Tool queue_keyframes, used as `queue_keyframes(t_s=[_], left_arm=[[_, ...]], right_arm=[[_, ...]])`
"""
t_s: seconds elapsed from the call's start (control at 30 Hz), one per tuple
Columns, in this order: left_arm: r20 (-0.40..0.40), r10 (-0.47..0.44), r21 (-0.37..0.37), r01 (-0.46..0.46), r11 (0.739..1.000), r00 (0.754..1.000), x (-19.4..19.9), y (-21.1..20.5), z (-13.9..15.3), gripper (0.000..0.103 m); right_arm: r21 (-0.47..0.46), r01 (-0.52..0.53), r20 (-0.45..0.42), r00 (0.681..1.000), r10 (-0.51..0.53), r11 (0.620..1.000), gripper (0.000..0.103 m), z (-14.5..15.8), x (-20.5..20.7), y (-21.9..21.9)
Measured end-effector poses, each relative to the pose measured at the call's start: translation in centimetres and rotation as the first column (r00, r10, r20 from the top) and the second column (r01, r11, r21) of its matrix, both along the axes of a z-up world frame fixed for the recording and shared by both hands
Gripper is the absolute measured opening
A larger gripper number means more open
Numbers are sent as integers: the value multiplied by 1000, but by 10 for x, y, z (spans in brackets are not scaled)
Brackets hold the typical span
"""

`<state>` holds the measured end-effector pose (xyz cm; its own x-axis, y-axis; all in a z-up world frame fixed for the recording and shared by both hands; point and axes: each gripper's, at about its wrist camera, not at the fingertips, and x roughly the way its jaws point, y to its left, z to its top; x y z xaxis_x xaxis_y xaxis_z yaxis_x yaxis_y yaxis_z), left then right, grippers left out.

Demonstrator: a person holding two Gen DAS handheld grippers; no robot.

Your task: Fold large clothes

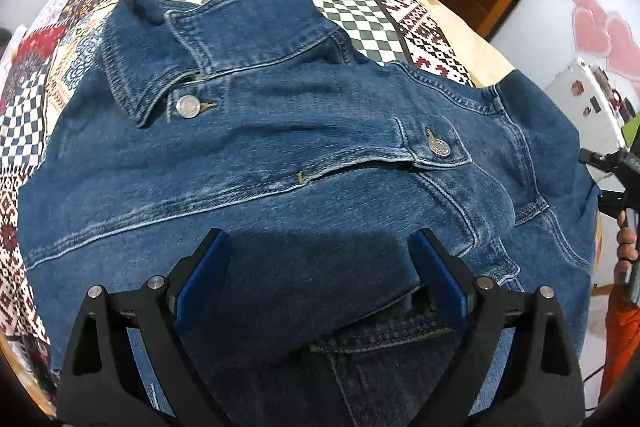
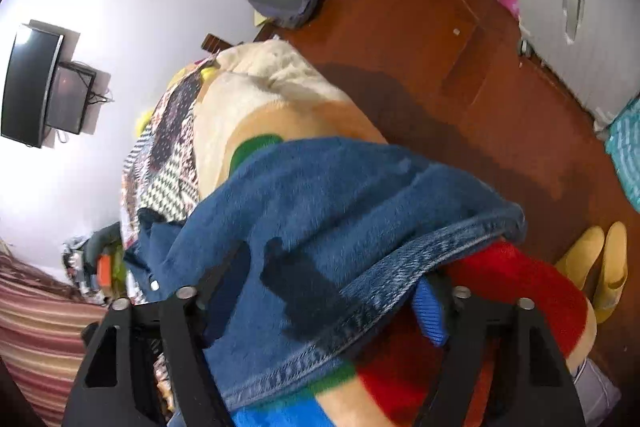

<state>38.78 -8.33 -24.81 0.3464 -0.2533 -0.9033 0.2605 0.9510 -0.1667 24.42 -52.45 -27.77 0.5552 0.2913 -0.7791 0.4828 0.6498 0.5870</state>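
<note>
A denim jacket (image 1: pixel 280 163) lies front-up on a bed, spread over a patchwork quilt (image 1: pixel 80 27), collar toward the far side and its top button (image 1: pixel 188 105) fastened. The left gripper (image 1: pixel 320 279) hovers just above the jacket's lower front with its jaws spread and nothing between the blue pads (image 1: pixel 204 275). The right gripper (image 2: pixel 320 291) is at the jacket's side edge, where the cloth (image 2: pixel 340 211) hangs over the bed's blanket (image 2: pixel 520 279); the denim hem lies between its jaws, but whether the pads already press on it I cannot tell.

This looks like the start of a fold: both grippers taking hold of the jacket's near edge. Next, each gripper likely needs to pinch a firm bite of the thick denim, then lift and carry that edge over toward the collar, keeping the cloth taut and even.
</note>
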Motion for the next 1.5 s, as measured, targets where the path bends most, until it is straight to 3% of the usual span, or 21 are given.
queue_keyframes(t_s=[0.2,0.3,0.43,0.6,0.83,1.0,1.13,1.23,1.37,1.5], left_arm=[[30,25,-14,-25,1000,999,-8,14,11,93],[50,41,-22,-40,999,998,-11,22,18,93],[83,62,-40,-59,997,995,-18,36,30,93],[128,89,-55,-82,995,988,-29,55,46,93],[209,140,-63,-129,990,968,-51,92,72,93],[249,205,-92,-187,978,947,-69,127,88,93],[257,256,-101,-238,966,932,-80,153,92,93],[253,290,-99,-274,957,923,-87,170,91,93],[235,332,-111,-314,943,914,-95,188,86,93],[224,345,-103,-330,938,911,-103,193,81,93]], right_arm=[[-25,-15,70,997,17,1000,24,30,3,6],[-37,-37,169,985,43,999,17,66,3,14],[-91,-102,276,953,124,991,15,116,11,41],[-129,-225,401,879,258,966,14,178,39,100],[-184,-396,465,772,434,900,14,219,73,213],[-127,-531,395,748,534,838,14,194,106,293],[-78,-636,261,730,632,768,14,143,124,360],[-48,-716,144,685,714,697,14,97,119,405],[-69,-768,29,636,771,637,14,58,105,431],[-19,-806,-101,590,801,592,15,27,95,433]])
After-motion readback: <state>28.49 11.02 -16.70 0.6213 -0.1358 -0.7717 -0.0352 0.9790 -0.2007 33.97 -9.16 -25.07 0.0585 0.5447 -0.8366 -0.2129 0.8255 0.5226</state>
